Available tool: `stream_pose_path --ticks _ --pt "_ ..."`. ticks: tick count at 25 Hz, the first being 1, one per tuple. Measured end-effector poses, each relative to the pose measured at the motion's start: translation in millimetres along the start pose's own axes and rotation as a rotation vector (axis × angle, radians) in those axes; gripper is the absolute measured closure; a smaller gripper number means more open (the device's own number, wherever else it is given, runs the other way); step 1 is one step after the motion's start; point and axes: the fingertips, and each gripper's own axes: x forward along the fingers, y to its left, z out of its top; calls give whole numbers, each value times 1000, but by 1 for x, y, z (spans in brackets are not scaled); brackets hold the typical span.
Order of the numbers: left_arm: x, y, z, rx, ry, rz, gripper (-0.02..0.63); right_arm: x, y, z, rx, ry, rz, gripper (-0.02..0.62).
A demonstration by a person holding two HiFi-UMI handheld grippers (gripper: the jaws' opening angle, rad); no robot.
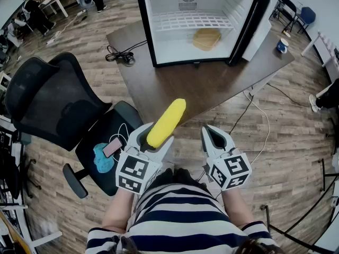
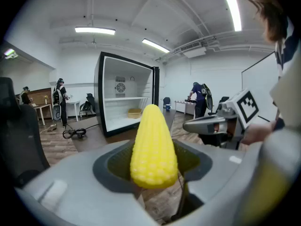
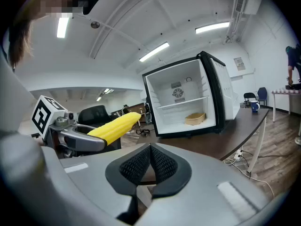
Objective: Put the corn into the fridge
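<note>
A yellow corn cob [image 1: 166,122] juts forward out of my left gripper [image 1: 153,136], whose jaws are shut on its base; it fills the middle of the left gripper view as the corn [image 2: 154,147]. My right gripper [image 1: 214,137] hangs beside it, shut with nothing between its pads [image 3: 150,166]. In the right gripper view the corn [image 3: 114,127] shows at left. The small fridge [image 1: 204,23] stands on the brown table [image 1: 206,86] ahead, door swung open, white inside, with a tan bowl [image 1: 206,38] on its floor.
A black office chair [image 1: 58,110] stands at left with a phone [image 1: 112,147] and a blue item on its seat. A black cable [image 1: 119,54] lies on the table's left corner. A blue mug [image 1: 282,46] sits at the table's right. People stand far off.
</note>
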Motion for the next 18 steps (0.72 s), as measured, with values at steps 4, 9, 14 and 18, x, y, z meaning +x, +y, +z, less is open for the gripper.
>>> stream_pose_path --ticks 4,9,14,18 --pt "7 -1 1 4 1 1 606 2 -6 0 -9 -3 -2 603" --pt "11 -7 1 5 4 2 606 -4 -12 1 35 -26 5 603" --pt "15 -15 0 2 12 3 606 -11 -20 -3 46 -15 1 603" --pt "19 -24 0 4 19 10 606 -20 -27 -6 57 -14 7 603"
